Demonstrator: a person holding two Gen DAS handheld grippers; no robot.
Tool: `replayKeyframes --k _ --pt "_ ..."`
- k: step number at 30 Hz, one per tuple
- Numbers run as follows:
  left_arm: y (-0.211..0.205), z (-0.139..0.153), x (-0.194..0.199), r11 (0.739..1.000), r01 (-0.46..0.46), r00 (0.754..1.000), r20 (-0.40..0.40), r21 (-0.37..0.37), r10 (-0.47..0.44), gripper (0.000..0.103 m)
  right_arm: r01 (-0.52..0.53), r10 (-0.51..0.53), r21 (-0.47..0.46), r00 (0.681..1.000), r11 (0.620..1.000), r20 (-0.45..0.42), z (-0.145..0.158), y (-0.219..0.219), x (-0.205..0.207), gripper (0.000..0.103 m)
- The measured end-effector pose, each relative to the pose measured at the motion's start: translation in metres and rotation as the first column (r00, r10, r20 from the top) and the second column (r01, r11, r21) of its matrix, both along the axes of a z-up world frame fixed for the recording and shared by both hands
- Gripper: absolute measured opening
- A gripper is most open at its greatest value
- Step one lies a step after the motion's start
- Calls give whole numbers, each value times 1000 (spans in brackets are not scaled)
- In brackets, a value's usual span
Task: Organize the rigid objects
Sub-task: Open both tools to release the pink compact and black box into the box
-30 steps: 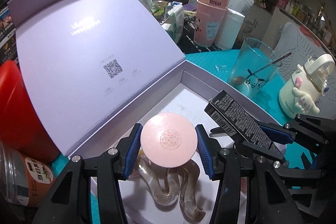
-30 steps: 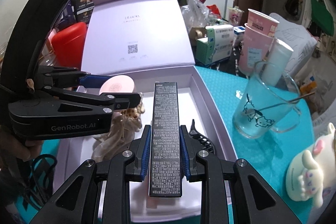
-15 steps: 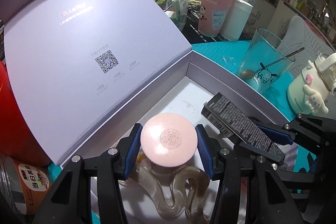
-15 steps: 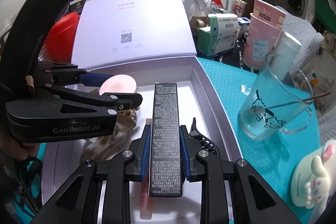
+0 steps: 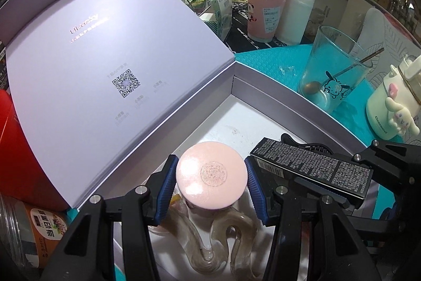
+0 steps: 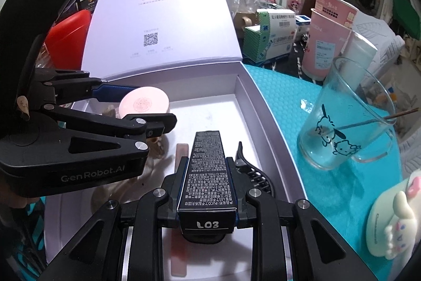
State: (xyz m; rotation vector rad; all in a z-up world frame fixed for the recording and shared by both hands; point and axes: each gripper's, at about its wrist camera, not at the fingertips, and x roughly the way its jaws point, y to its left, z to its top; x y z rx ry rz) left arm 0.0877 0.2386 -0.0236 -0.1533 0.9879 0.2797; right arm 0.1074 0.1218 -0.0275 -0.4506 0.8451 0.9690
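On the teal worktop sits a lilac box with its lid standing open. Over its white floor the left gripper has its jaws clamped on the round pink cap of a clear, wavy glass bottle. Just to its right, the right gripper holds its jaws tight on a long black carton, raised above a pink tube and a black hair clip lying in the box. A cartoon-printed glass with a spoon stands outside the box.
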Motion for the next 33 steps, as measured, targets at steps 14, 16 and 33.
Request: replayKeyframes --k 14,16,33 --pt "-6 7 -11 999 -50 998 -42 7 51 79 55 -55 1 998 998 33 17 -25 -8 36" --pt "-7 10 -12 998 -58 998 -39 15 59 79 60 -60 3 997 998 37 20 -29 -10 36" --pt "-8 43 -33 994 -99 995 26 40 98 80 112 -115 50 991 992 66 50 -49 -19 53"
